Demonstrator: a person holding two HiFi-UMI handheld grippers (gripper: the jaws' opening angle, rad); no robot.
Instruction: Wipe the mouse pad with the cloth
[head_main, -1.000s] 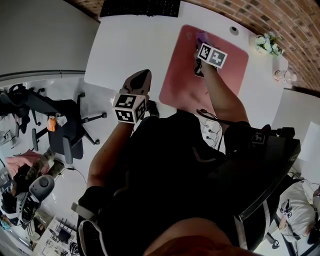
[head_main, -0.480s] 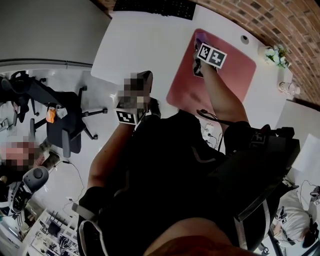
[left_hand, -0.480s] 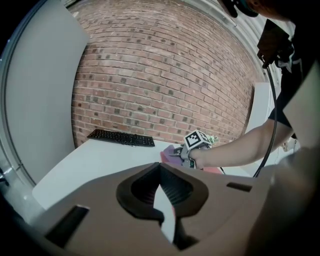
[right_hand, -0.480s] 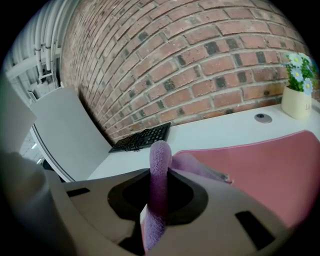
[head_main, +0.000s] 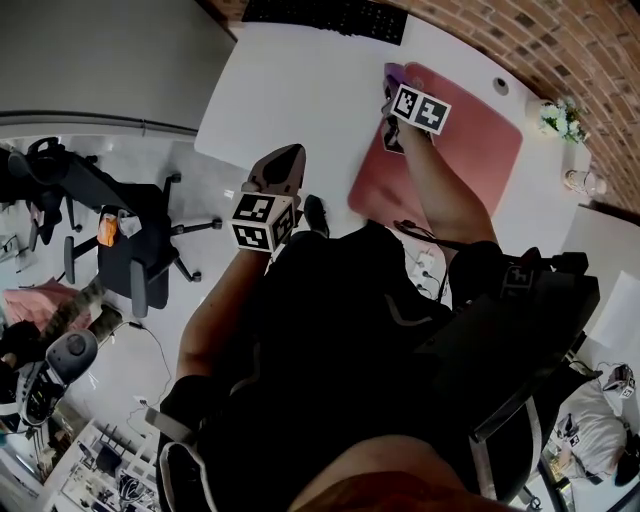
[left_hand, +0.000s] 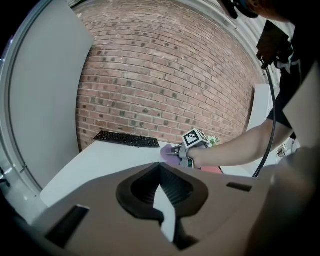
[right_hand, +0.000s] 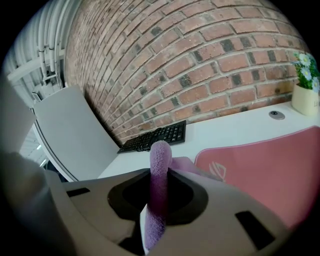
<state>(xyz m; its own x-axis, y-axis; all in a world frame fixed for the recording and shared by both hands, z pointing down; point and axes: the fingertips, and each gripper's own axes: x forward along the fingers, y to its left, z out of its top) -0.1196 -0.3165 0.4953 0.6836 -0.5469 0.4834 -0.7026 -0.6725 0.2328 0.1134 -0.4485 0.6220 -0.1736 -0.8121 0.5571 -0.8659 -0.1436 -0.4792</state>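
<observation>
R arm (head_main: 440, 195) outstretched, R hand-held gripper (right_hand: 159, 186) tight on cloth (right_hand: 160, 152) at mouse pad (right_hand: 260, 165); L hand-held gripper (left_hand: 161, 187) closed.

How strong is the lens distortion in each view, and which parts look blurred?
Head view: strong fisheye, the desk edges bend, yet all stays fairly sharp. Left gripper view: the brick wall bows into an arch, corners go black. Right gripper view: brick rows curve too; the near cloth looks slightly soft, the keyboard sharper.
</observation>
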